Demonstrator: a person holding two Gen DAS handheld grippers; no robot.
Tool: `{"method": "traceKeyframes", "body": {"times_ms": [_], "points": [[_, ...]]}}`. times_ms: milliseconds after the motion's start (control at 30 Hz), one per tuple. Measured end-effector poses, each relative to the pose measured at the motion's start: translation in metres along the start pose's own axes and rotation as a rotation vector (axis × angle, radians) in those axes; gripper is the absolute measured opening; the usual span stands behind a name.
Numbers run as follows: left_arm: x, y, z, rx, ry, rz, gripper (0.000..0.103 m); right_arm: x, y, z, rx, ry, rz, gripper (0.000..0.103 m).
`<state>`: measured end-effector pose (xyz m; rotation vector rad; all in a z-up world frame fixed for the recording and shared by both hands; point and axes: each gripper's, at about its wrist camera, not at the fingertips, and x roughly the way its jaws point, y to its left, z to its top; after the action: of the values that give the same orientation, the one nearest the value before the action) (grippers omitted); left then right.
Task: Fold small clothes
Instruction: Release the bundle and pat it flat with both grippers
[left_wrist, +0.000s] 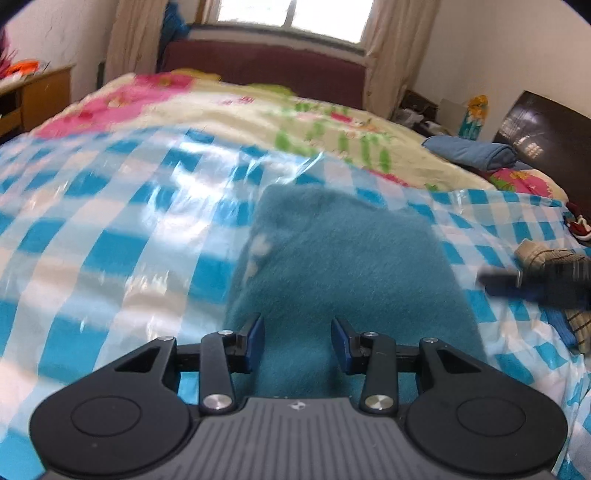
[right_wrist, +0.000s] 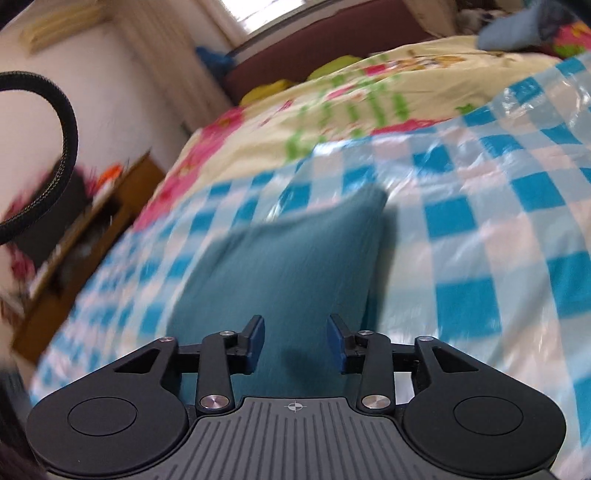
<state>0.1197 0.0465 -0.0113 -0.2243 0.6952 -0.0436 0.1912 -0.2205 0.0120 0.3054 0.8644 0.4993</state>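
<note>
two grippers hang over a teal fleece garment (left_wrist: 343, 258) that lies on a blue-and-white checked plastic sheet (left_wrist: 110, 229) spread across the bed (left_wrist: 229, 107). the left gripper (left_wrist: 298, 341) stands partly open, its blue pads apart over the near edge of the garment, pinching nothing that shows. the right gripper (right_wrist: 296, 341) is likewise partly open above the same garment, pads clear of the cloth. beyond the garment lies a floral quilt (left_wrist: 332, 122); right of it sit striped folded clothes (left_wrist: 550, 258), and farther back a folded blue cloth (left_wrist: 476, 151).
</note>
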Motion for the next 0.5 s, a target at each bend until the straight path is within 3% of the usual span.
{"method": "traceKeyframes", "body": {"times_ms": [133, 267, 333, 400, 500], "points": [[0.016, -0.011, 0.040, 0.063, -0.057, 0.000, 0.044, 0.003, 0.016, -0.015, -0.056, 0.027, -0.010, 0.040], [0.055, -0.014, 0.068, 0.083, -0.057, 0.037, 0.044, 0.007, 0.025, -0.012, -0.087, 0.001, -0.024, 0.040], [0.078, -0.011, 0.072, 0.079, -0.022, 0.059, 0.044, 0.012, 0.030, -0.011, -0.130, -0.007, -0.033, 0.040], [0.097, -0.008, 0.067, 0.075, 0.016, 0.075, 0.045, 0.025, 0.033, -0.012, -0.187, 0.017, -0.094, 0.048], [0.106, -0.006, 0.060, 0.077, 0.017, 0.082, 0.046, 0.042, 0.021, -0.011, -0.153, 0.053, -0.094, 0.057]]}}
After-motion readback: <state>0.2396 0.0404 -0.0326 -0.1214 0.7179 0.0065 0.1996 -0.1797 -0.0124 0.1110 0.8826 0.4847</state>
